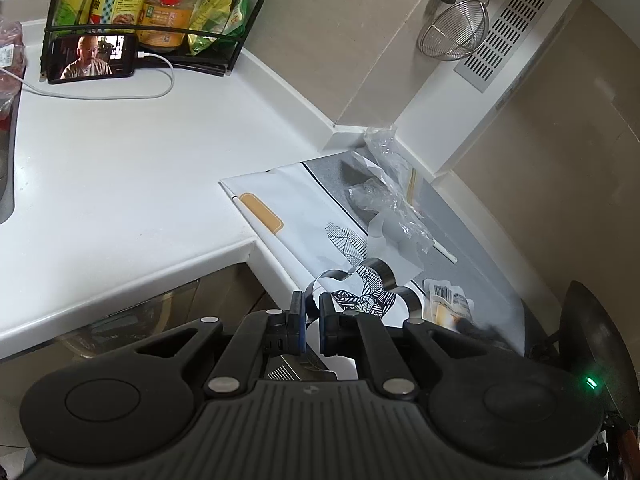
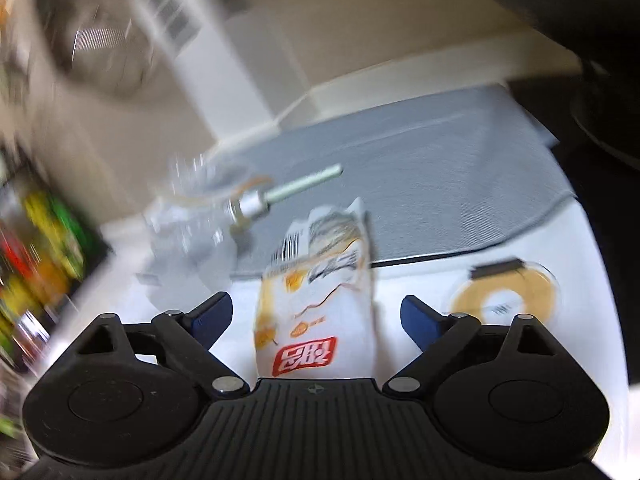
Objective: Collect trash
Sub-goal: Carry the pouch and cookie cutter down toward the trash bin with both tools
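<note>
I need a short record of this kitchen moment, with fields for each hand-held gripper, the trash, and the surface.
left hand-held gripper: jaws nearly closed on the rim of a metal flower-shaped ring
right hand-held gripper: open, snack packet between its fingers, not clamped
other trash: crumpled clear plastic, white stick
surface: patterned mat beside white counter
nearby: phone playing video, wire strainer on wall
image note: right wrist view blurred

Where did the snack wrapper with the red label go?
In the right wrist view, the snack wrapper lies on the white mat, between the open right gripper's fingers, left of the tape roll.
</note>
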The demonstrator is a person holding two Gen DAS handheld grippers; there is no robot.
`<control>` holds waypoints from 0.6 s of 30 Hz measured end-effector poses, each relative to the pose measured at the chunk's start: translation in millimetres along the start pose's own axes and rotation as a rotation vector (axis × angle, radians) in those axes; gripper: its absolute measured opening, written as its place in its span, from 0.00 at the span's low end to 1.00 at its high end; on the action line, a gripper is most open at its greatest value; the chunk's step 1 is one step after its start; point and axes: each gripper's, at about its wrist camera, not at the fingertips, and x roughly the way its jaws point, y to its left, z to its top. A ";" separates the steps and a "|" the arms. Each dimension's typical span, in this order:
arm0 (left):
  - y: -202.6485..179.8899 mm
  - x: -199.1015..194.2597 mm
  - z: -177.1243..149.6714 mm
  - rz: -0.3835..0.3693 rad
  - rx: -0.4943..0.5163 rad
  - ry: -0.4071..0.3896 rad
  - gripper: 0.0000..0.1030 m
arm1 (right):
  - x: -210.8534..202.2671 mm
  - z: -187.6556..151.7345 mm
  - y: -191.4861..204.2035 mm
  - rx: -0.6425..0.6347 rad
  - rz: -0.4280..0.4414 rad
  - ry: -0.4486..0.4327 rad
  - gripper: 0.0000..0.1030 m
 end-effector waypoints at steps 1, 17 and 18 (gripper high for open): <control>-0.3 -0.5 -0.6 0.000 0.002 -0.002 0.06 | 6.8 -2.2 9.3 -0.071 -0.027 0.007 0.92; 16.8 -48.6 -28.1 0.008 0.012 -0.019 0.06 | -57.2 -11.0 11.5 -0.207 0.004 0.004 0.48; 19.0 -54.2 -31.4 0.008 0.012 -0.020 0.06 | -68.7 -9.4 10.4 -0.201 0.028 0.004 0.48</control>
